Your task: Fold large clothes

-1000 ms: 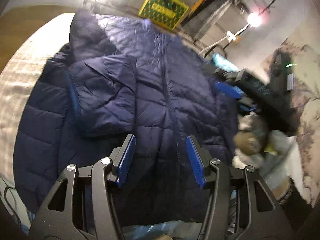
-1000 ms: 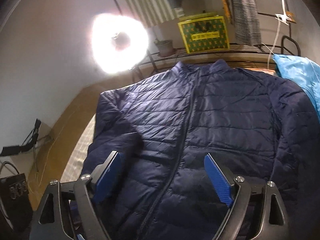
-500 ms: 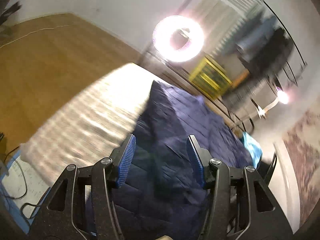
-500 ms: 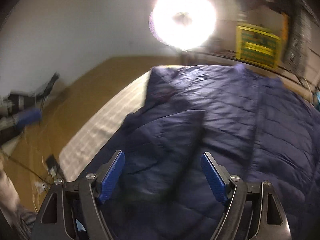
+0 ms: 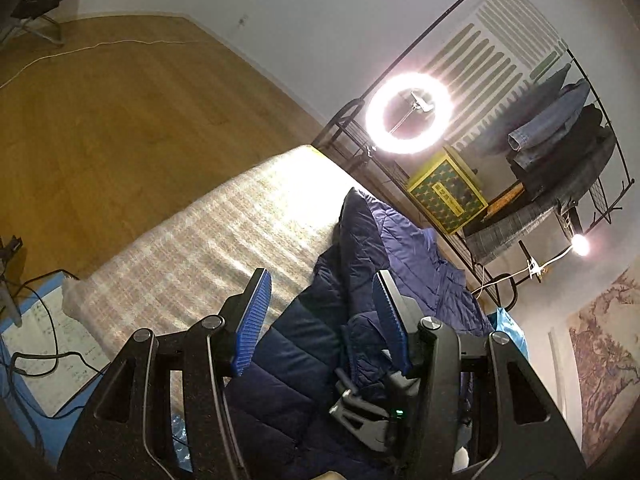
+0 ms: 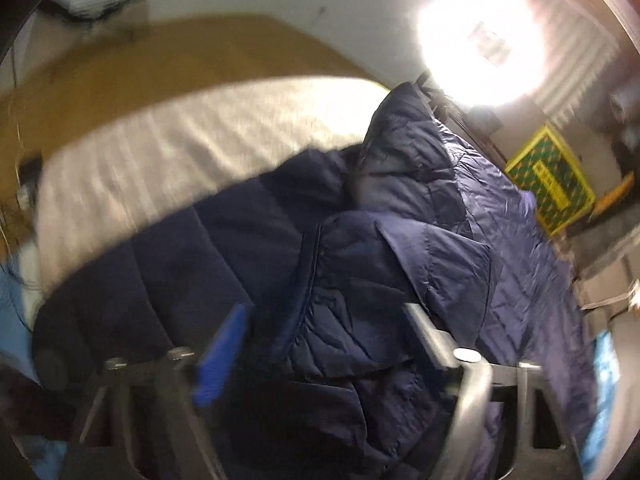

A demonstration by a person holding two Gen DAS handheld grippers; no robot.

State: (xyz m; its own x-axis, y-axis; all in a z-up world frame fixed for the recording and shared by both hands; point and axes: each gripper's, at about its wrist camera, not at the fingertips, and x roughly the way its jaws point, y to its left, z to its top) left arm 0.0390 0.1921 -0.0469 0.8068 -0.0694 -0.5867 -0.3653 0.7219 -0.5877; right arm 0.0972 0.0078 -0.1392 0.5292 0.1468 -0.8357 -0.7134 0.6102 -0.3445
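Observation:
A navy quilted puffer jacket (image 5: 404,256) lies spread on the bed, with one sleeve (image 6: 400,280) folded over its front. My left gripper (image 5: 320,304) hovers over the jacket's left edge, open, with nothing between its blue pads (image 5: 252,320). In the blurred right wrist view, my right gripper (image 6: 324,340) hangs low over the folded sleeve. Its jaws are closing with the puffy sleeve between them, and I see no pad pressing on it. In the left wrist view a grey gripper body (image 5: 372,412) with a green light rests low on the jacket.
The bed's beige striped cover (image 5: 208,240) lies bare left of the jacket. Behind stand a ring light (image 5: 408,114), a yellow crate (image 5: 448,192) and a clothes rack (image 5: 560,148). Cables and papers (image 5: 52,344) lie at the bed's near-left corner, above wooden floor (image 5: 120,120).
Both views have swung toward the jacket's left side and the bare bed. The right gripper has dropped toward the folded sleeve and its jaws have narrowed. The left jaws keep the same gap.

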